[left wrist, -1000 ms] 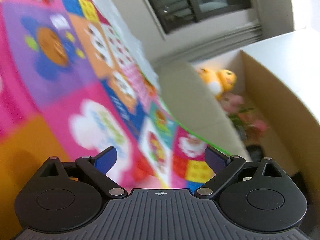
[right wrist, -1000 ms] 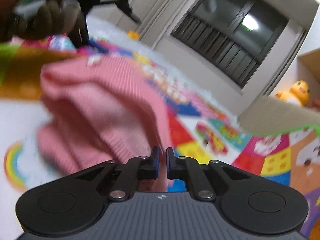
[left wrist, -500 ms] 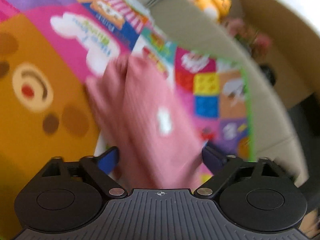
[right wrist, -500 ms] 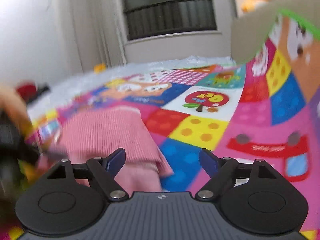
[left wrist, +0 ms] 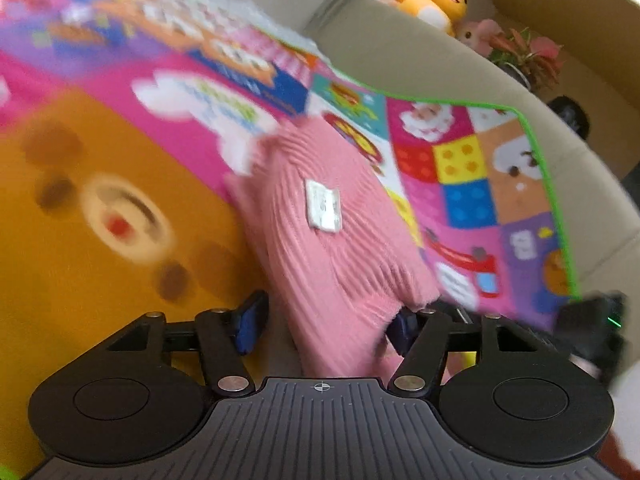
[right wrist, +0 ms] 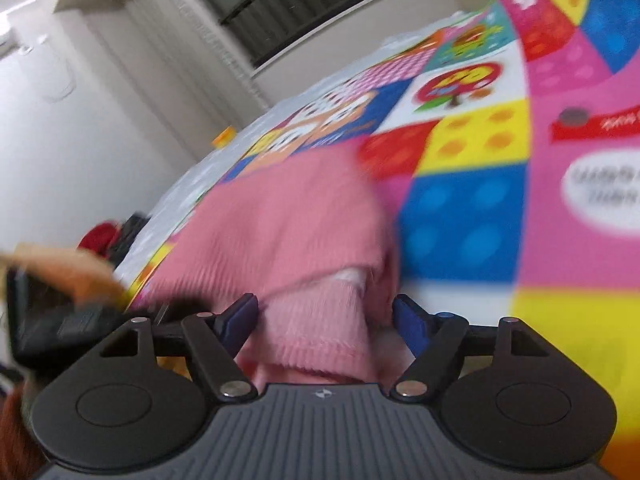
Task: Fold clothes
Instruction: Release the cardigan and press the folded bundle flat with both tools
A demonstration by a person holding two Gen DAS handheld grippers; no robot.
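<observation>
A pink ribbed knit sweater (left wrist: 332,236) lies bunched on the colourful play mat (left wrist: 472,176), running from the middle of the left wrist view down toward 6 o'clock, with a small white label (left wrist: 323,206) showing on its upper face. In the right wrist view the same sweater (right wrist: 280,220) is folded over itself, a paler fuzzy inner layer peeking out under the top fold at about 6 o'clock.

The left gripper (left wrist: 324,322) has its jaws spread wide, one blue pad on each side of the sweater's near end; the cloth sits between them but they are not pinched on it. The right gripper (right wrist: 325,318) is likewise held well apart, its blue pads flanking the lower hem of the sweater, nothing clamped. Motion blur makes it hard to say whether either pad brushes the knit.

At 3 to 4 o'clock in the left view the other black gripper body is partly visible at the mat's green edge. At 9 o'clock in the right view a blurred hand (right wrist: 60,268) grips dark hardware.

The mat shows a bear face (left wrist: 116,216) at 9 o'clock. Beyond it a beige sofa (left wrist: 420,64) curves from 12 toward 3 o'clock, and above that sit a yellow duck plush (left wrist: 436,2) and a potted plant with red leaves (left wrist: 528,56). In the right view a dark window (right wrist: 304,4) sits at 12 o'clock on a white wall
</observation>
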